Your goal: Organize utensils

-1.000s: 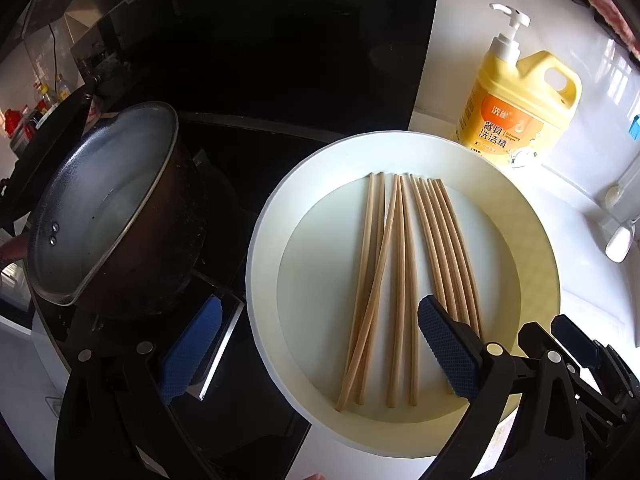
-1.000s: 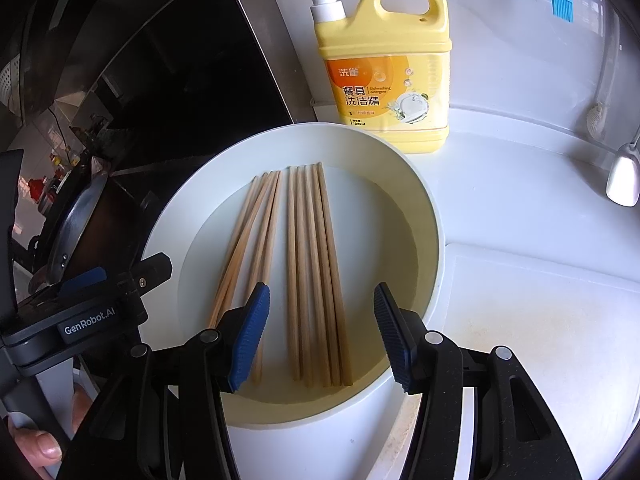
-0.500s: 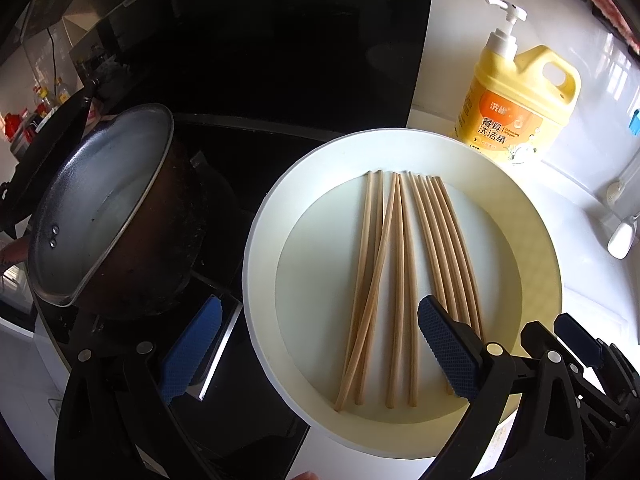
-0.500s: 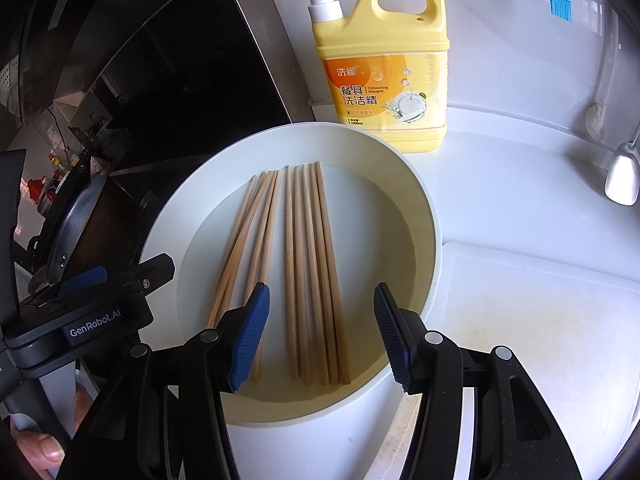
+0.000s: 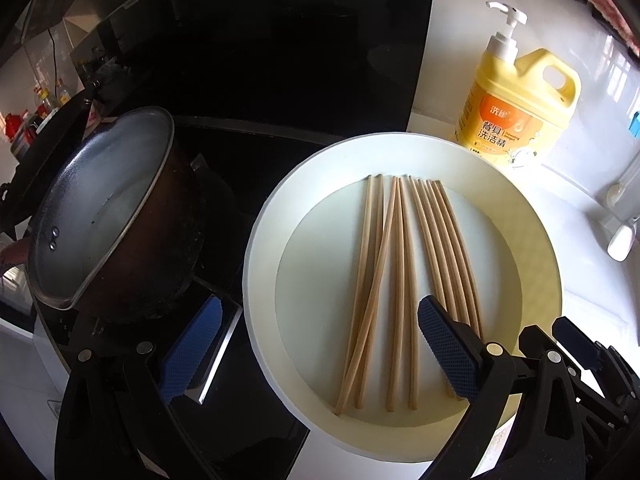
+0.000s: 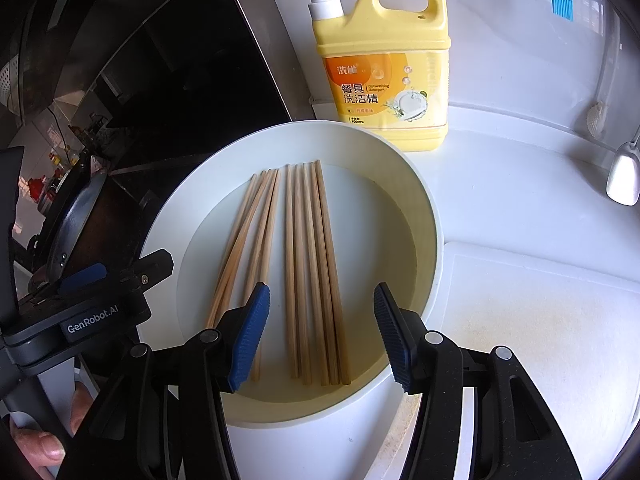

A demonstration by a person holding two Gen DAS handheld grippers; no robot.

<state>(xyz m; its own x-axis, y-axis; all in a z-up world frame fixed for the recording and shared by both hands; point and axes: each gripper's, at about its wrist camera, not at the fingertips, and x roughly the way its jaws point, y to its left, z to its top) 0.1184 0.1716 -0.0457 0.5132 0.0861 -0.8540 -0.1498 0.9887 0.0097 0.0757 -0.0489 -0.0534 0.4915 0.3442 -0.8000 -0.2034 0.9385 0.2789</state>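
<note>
Chopsticks ahead of both grippers, lying lengthwise in the plate

Chopsticks (image 6: 304,272) lie flat in the white plate (image 6: 430,216) on the desk (image 6: 520,200), in two groups: a tidy parallel bundle on the right side and a looser, partly crossed bundle on the left. Their long axis runs away from you, almost in line with the fingers, so the near ends point toward your tools. Your right hand-held gripper (image 6: 320,336) is nearer to the tidy bundle; its jaws stand about half open, one on each side above the near ends, and they hold nothing and touch nothing. Your left hand-held gripper (image 5: 320,352) is wide open and empty, with one finger (image 5: 448,352) over the plate and the other over the stove (image 5: 224,420), beside the pot (image 5: 120,220).
</note>
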